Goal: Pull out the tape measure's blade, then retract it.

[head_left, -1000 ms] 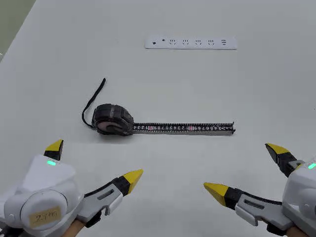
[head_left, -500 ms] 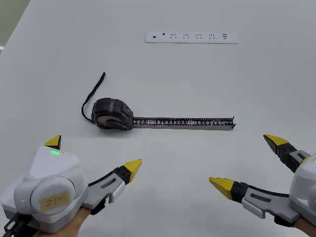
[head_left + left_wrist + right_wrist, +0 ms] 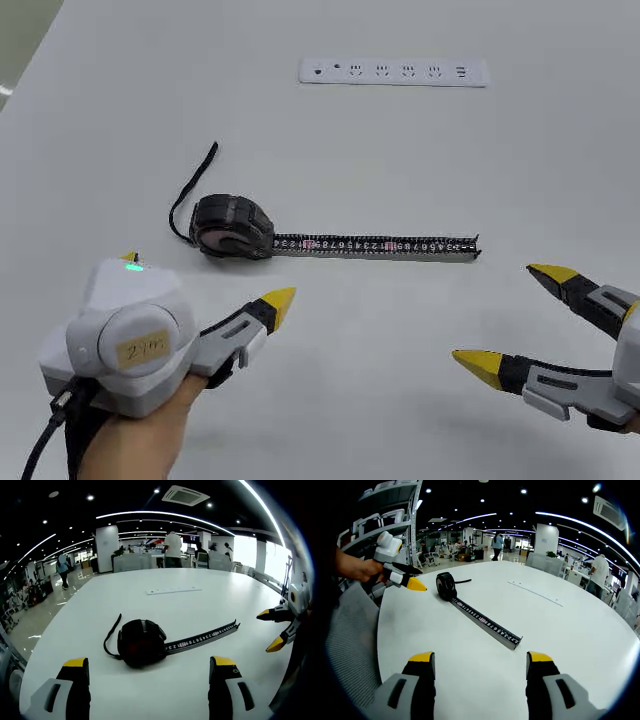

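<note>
While the tape measure (image 3: pixel 232 228) lay on the white table (image 3: pixel 100 120), both grippers were held off from it, touching nothing. In the head view, the black case sat a little toward 10 o'clock from the middle. Its blade (image 3: pixel 380 246) was pulled out and lay flat on the table, running from the case toward 3 o'clock, with the hook at its far tip. A black wrist strap (image 3: pixel 188 195) curled away from the case toward 11 o'clock. The left gripper (image 3: pixel 205 278) was at 7 o'clock, its yellow-tipped jaws spread wide and empty, pointing toward the case. The right gripper (image 3: pixel 510 315) was at 4 o'clock, its jaws also wide apart and empty, near the blade's hooked end but clear of it. A white power strip (image 3: pixel 393 71) lay at 12 o'clock, well apart from the tape measure. In the left gripper view, the case lay ahead of the jaws, centred between them.
</note>
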{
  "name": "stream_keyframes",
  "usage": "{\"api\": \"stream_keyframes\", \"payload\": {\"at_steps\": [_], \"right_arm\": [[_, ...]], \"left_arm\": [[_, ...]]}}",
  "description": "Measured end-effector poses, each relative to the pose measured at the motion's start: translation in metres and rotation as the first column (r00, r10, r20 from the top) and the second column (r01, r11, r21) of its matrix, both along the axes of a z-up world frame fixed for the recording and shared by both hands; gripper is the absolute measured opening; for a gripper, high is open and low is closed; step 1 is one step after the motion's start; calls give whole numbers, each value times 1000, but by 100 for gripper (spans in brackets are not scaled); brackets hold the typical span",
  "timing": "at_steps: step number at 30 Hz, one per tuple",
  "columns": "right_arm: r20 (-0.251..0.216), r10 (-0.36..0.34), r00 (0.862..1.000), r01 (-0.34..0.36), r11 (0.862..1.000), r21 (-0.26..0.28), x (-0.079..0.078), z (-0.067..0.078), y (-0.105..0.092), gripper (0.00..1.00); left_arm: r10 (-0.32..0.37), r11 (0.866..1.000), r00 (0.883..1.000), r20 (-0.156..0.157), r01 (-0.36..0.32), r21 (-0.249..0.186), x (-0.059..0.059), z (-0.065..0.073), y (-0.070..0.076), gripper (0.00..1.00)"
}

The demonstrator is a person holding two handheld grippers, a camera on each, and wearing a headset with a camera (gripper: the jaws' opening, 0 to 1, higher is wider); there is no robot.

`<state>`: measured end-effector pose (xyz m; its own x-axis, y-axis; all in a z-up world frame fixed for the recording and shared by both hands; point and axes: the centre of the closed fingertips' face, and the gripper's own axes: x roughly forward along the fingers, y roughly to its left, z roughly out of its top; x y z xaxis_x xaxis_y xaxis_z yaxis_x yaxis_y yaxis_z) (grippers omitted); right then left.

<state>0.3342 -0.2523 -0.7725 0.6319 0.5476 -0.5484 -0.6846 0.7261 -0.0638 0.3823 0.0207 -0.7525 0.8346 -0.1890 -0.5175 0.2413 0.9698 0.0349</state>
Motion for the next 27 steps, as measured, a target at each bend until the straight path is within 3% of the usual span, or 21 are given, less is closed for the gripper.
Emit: {"api": "stream_keyframes", "payload": {"at_steps": [8, 10, 16, 21, 27], "right_arm": [[-3, 14, 1000, -14, 1000, 6, 3, 0, -1, 69], [-4, 58, 998, -58, 998, 4, 13, -2, -6, 67], [-16, 110, 994, -110, 994, -15, 24, -9, -12, 64], [-15, 118, 993, -118, 993, -20, 25, -9, -12, 59], [-10, 204, 979, -204, 977, -68, 41, -15, -11, 55]], "left_arm": [[3, 1000, 1000, 5, -3, -3, 4, -1, -1, 96], [20, 1000, 1000, 3, -20, -11, 13, -5, -3, 96], [43, 999, 999, 8, -43, -10, 24, -7, -2, 94], [46, 999, 999, 7, -46, -11, 26, -8, -2, 92], [67, 998, 998, 4, -67, -20, 35, -10, -1, 91]]}}
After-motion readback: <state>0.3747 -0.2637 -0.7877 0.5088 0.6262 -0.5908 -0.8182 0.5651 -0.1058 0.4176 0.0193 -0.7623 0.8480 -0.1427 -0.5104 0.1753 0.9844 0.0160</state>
